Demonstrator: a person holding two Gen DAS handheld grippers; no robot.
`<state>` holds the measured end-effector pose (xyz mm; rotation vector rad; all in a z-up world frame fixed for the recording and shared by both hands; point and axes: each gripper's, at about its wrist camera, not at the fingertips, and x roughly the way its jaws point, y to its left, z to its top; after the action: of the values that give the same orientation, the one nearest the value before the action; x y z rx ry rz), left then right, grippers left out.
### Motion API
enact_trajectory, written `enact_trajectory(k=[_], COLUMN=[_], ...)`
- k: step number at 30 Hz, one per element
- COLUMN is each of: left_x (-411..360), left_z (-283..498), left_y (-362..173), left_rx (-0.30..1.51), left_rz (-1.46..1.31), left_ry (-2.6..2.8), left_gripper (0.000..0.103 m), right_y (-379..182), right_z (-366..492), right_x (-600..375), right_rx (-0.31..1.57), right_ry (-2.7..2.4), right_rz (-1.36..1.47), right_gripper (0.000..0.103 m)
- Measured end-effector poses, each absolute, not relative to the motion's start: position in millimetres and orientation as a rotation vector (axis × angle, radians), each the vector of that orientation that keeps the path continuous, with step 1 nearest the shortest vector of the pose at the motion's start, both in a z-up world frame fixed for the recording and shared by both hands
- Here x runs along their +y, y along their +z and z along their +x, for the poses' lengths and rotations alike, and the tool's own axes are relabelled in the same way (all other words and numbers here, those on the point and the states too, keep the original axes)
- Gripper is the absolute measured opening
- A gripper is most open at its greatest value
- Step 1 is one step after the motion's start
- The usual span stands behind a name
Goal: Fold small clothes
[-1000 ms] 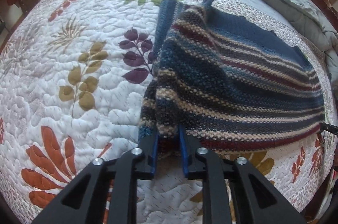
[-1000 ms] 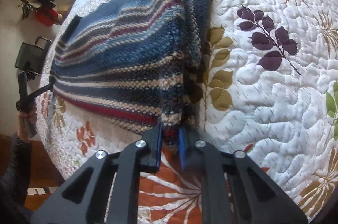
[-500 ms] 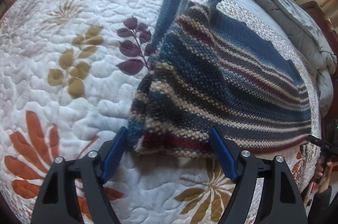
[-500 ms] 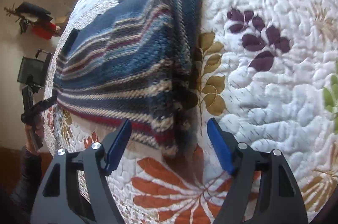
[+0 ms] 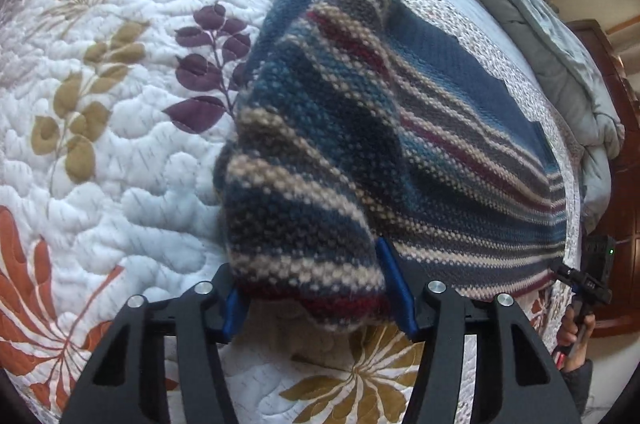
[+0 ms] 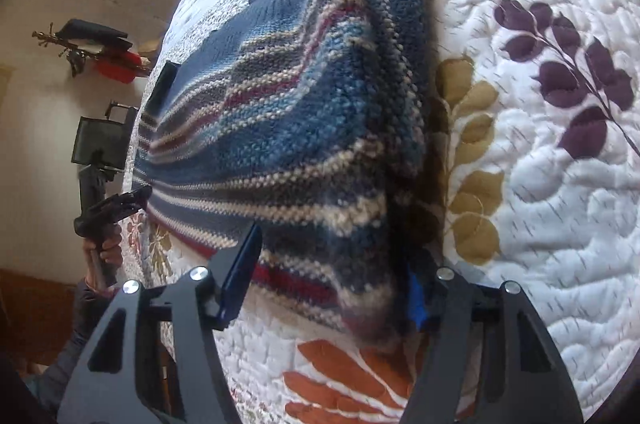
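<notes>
Across the middle of both frames a striped knitted sweater (image 5: 400, 144) (image 6: 288, 128) lies on a white quilt (image 5: 120, 164) (image 6: 560, 204) with leaf prints; at the bottom of the left wrist view the left gripper (image 5: 320, 288) has its jaws closing, the sweater's bunched hem corner between the blue pads (image 5: 394, 284), seemingly touching both; at the bottom of the right wrist view the right gripper (image 6: 332, 284) is likewise closing around the opposite hem corner, though whether its pads press yet I cannot tell; a grey blanket (image 5: 540, 24) sits upper right.
</notes>
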<state>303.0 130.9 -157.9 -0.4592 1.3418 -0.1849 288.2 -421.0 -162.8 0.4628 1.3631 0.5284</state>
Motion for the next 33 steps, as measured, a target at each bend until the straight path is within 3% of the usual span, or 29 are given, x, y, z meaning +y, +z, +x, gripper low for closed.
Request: enact_trajectory(k=[1,2,3,5,13,33], left_x=[132.6,135.8,138.6,141.1,116.1,79.3], left_z=[304.4,304.6,304.1,300.3,283.0,215.6], left_y=[-158.1,-157.8,-159.0,-158.0,-122.1,-103.1], left_rx=[1.343,1.339,1.337,1.331,1.238,1.294], left_rz=[-0.470,-0.494,-0.525,-0.576,-0.463,-0.373], left_ry=[-0.174,-0.162,-0.167,-0.154,-0.117,-0.266], left_gripper=[0.052,0.041,0.033,0.030,0.026,0.027], right_y=[-161.8,-160.9,-160.7,-160.0,-126.0,-94.5], right_z=[288.8,288.7,288.1,284.0,261.4,124.4], right_x=[-419.8,-419.6,-419.0,-423.9,-443.5,-514.3], right_rx=[1.362,1.363,1.364,1.362,1.278,1.305], right_ry=[0.516,0.502,0.506,0.504,0.502,0.439], right_rz=[0.457,0.452,0.464,0.480,0.462,0.372], right_gripper=[0.045,0.033,0.029,0.023,0.014,0.014])
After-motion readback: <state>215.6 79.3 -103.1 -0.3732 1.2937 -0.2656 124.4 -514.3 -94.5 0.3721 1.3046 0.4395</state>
